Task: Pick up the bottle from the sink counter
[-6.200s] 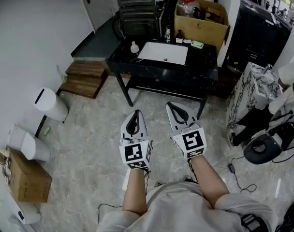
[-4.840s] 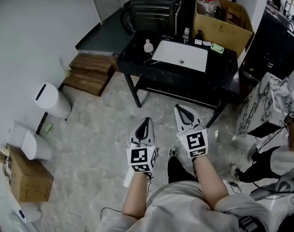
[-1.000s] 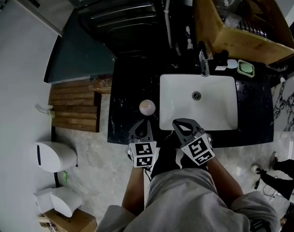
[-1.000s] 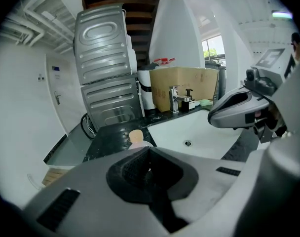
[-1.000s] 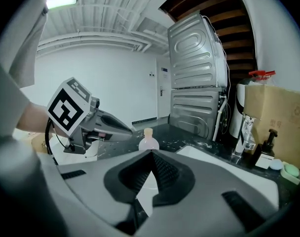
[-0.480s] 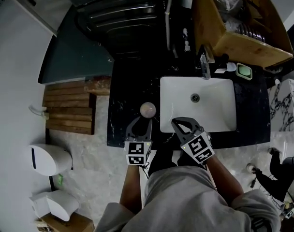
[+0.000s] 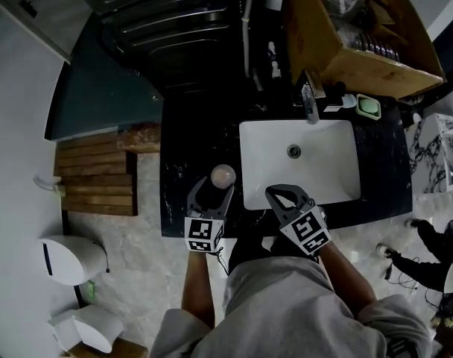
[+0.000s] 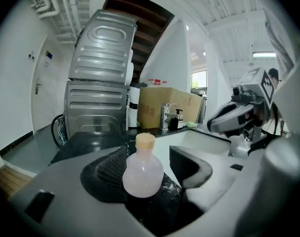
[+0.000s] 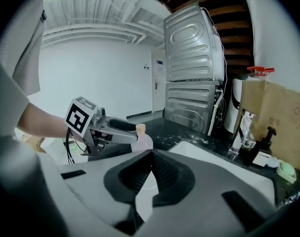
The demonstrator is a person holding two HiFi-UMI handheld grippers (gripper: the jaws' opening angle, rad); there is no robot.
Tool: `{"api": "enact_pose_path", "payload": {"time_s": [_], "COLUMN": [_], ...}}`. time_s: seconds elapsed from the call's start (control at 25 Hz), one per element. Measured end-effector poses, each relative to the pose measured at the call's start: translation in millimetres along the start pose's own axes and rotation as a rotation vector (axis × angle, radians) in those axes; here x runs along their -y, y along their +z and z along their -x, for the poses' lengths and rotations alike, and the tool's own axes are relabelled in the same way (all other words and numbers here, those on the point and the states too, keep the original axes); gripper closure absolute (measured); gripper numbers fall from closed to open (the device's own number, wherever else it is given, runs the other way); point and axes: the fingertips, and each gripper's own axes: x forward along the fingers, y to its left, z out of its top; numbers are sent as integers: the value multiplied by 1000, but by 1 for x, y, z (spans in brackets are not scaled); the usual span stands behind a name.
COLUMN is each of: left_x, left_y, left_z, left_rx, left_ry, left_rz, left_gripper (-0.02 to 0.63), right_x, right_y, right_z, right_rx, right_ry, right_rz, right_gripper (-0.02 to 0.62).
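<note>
Here, seen from above, a person stands at a black marbled worktop [image 7: 183, 159] with a white sink [image 7: 323, 171] set into it, holding a tool in each hand.

The bottle [image 8: 142, 174], small, round-bellied and pale pink with a tan cap [image 8: 145, 141], stands upright on the worktop just left of the sink, near the front edge.

The left tongs [image 7: 211, 186] reach in low from the front, and their jaws have just been opening. They now stand wide, one dark ribbed pad on each side of the bottle's belly. The bottle is between them, but neither pad appears to press on it, so it is not yet gripped. The wide opening seems meant to let the belly, the broadest part, slip in without knocking the bottle over.

The right tongs [image 9: 152, 157] hang over the sink's front rim with their jaws together and nothing between them. They seem parked there to stay clear of the left hand's reach.

Closing the left jaws on the belly looks like the next step, then a lift.
</note>
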Motion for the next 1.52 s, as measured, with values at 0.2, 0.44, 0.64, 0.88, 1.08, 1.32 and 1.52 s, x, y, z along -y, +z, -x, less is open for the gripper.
{"api": "enact_pose_path", "payload": {"time_s": [0.2,0.44,0.64,0.88,1.08,1.32,1.52], "left_x": [0,-1,1,1,-2,2,1], "left_y": [0,2,3,4,6,8,11], "left_z": [-21,-37,-46,-49,-49,-45,-44], "left_rx": [7,-12,-14,-18,1,-2,-21], "left_ry": [-50,-98,-128,-141,-141,-153,-179], "left_rz": [-31,-56,-72,-124,-146,-214,-190], "left_gripper": [344,344,344,344,376,421,479], "right_x": [6,16,23,25,26,26,26], "right_y": [-1,-3,-2,4,7,9,9], "right_z": [-4,-8,-14,-25,-31,-35,-36], "right_rx": [-12,-23,-30,-31,-38,-42,-47], "right_ry": [-31,-72,-97,-109,-118,-142,-167], "right_rz": [-16,-60,-77,-81,-83,-85,-98], "right_gripper": [588,588,588,588,588,588,588]}}
